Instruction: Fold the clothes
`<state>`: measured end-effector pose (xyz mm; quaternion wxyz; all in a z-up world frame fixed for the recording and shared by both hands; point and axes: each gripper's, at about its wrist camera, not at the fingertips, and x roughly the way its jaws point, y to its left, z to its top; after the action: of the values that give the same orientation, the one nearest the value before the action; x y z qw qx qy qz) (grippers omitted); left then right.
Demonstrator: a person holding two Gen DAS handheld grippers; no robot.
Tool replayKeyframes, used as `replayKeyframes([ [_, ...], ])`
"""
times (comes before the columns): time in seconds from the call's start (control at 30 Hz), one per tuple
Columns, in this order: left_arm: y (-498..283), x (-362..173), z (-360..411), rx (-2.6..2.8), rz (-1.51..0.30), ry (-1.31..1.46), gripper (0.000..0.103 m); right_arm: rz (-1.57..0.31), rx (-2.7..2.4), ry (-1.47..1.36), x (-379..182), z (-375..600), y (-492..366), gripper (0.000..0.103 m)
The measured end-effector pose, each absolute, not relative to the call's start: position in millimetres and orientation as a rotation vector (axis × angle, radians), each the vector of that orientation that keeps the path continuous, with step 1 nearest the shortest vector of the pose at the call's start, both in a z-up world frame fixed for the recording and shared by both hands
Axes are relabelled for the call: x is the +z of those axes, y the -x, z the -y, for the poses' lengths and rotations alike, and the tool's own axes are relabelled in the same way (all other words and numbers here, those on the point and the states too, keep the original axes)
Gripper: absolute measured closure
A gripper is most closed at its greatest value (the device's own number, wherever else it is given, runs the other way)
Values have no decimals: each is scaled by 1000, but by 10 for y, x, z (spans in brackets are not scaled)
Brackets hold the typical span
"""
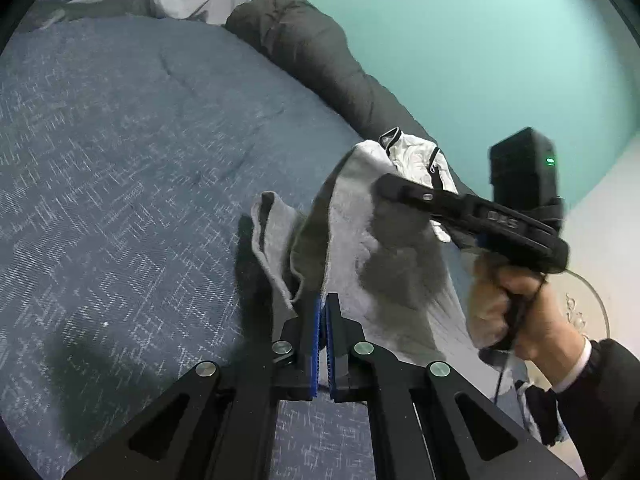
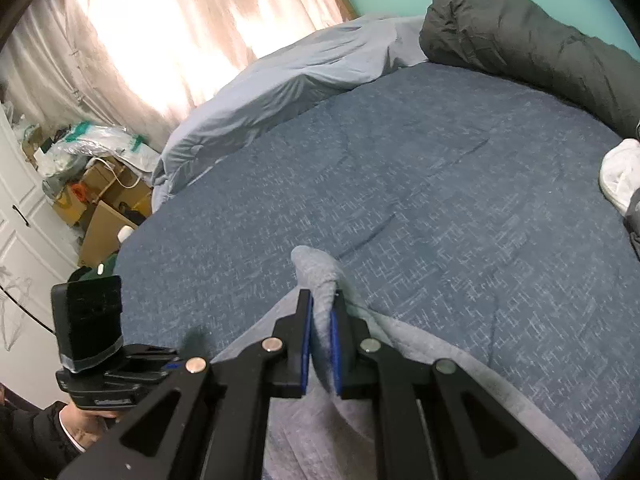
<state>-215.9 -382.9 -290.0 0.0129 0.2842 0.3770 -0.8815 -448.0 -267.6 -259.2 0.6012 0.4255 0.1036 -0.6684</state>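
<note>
Grey garment held up over a blue quilted bed, a gripper at each end.

The left gripper is pressed together on the grey garment; the right gripper pinches a bunched fold of it. Beneath lies the blue bedspread, with a dark rolled duvet along a teal wall, a pale blanket, bright curtains and cardboard boxes beside the bed.

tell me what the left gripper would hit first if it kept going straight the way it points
Probably the grey garment: the left gripper is shut on its edge, and the cloth rises straight ahead. Beyond it lies the blue bedspread; depth is uncertain.
</note>
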Motion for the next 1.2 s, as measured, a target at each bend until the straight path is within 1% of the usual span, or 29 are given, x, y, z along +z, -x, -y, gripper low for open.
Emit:
replayKeyframes([
  [0.1, 2119, -2965, 3881, -2707, -1214, -893, 101, -283, -1543, -1022, -2727, 2784, 4472, 95],
  [0.27, 2146, -3087, 3894, -2659, -1207, -967, 101, -373, -1540, -1087, -3057, 3015, 4415, 95],
  [0.4, 2130, -3182, 3960, -2608, -1239, -998, 101, -452, -1547, -1105, -3234, 3167, 4399, 94],
  [0.53, 2143, -3254, 3956, -2578, -1225, -1033, 101, -505, -1583, -1104, -3292, 3232, 4418, 88],
  [0.57, 2152, -3261, 3953, -2573, -1220, -1040, 101, -506, -1604, -1097, -3272, 3230, 4424, 80],
  [0.6, 2164, -3264, 3956, -2570, -1216, -1046, 101, -498, -1632, -1084, -3228, 3208, 4439, 77],
  [0.63, 2164, -3269, 3957, -2566, -1211, -1049, 101, -487, -1663, -1071, -3177, 3177, 4458, 70],
  [0.67, 2162, -3274, 3960, -2562, -1207, -1053, 101, -464, -1692, -1055, -3115, 3131, 4479, 69],
  [0.83, 2144, -3278, 3987, -2549, -1188, -1051, 100, -332, -1683, -979, -2780, 2741, 4443, 69],
  [0.97, 2166, -3279, 4003, -2539, -1193, -1037, 100, -346, -1638, -981, -2697, 2366, 4253, 69],
  [1.03, 2154, -3290, 4010, -2529, -1209, -1031, 100, -363, -1677, -1020, -2742, 2154, 4209, 69],
  [1.1, 2143, -3269, 4014, -2520, -1192, -1024, 98, -346, -1737, -1103, -2858, 1889, 4226, 69],
  [1.2, 2117, -3196, 3999, -2519, -1162, -994, 98, -368, -1789, -1182, -3035, 1607, 4212, 69],
])
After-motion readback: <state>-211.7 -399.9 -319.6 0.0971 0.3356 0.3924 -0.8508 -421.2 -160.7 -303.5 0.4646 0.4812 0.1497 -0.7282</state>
